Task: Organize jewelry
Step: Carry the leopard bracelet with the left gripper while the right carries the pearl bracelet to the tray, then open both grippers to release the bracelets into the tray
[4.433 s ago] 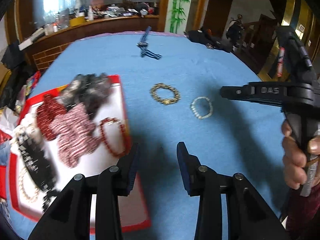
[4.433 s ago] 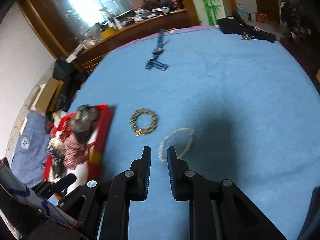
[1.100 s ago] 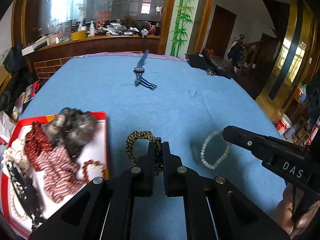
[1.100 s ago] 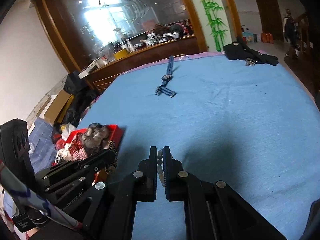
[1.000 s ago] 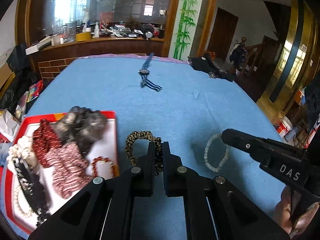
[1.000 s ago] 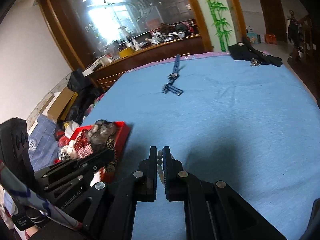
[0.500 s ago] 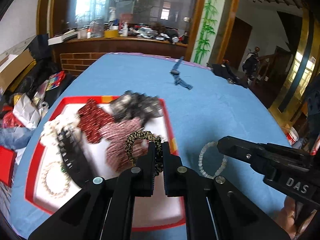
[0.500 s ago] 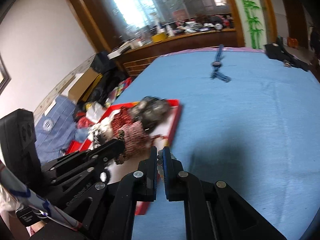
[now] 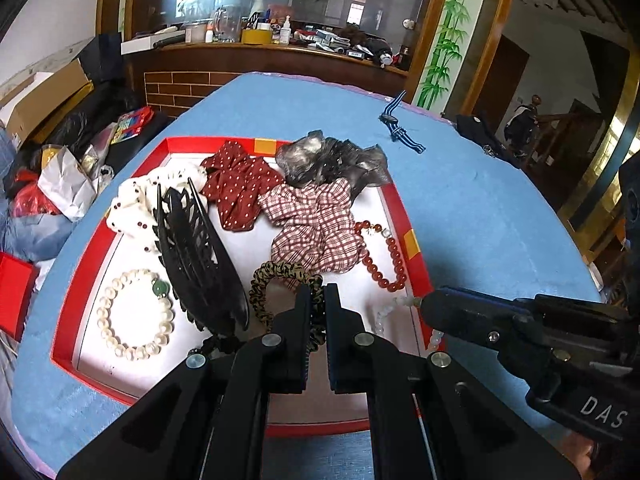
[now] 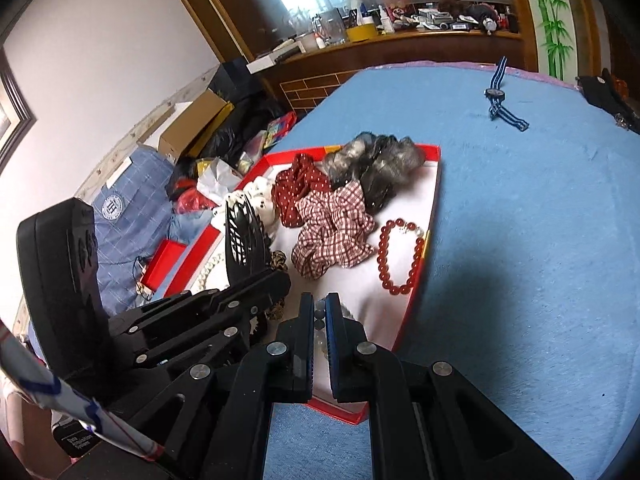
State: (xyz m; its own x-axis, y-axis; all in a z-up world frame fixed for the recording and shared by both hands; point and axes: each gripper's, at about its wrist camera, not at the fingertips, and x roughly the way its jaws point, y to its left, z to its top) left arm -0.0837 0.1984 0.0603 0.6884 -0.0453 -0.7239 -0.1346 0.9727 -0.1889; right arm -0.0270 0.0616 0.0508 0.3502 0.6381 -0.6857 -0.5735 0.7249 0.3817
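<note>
A red-rimmed tray with a white floor lies on the blue table. My left gripper is shut on a leopard-print scrunchie and holds it over the tray's near part. My right gripper is shut on a pale bead bracelet, which hangs over the tray's right rim. The right gripper also shows in the left wrist view. In the tray lie a red bead bracelet, a pearl bracelet, a black hair claw and several fabric scrunchies.
A blue striped watch lies on the far part of the table. A dark pouch sits at the far right edge. Boxes, bags and clutter lie on the floor left of the table. A wooden counter stands behind.
Both grippers closed on their pieces and carried them left from the open table to above the tray. The scrunchie and the pale bracelet left the cloth.
</note>
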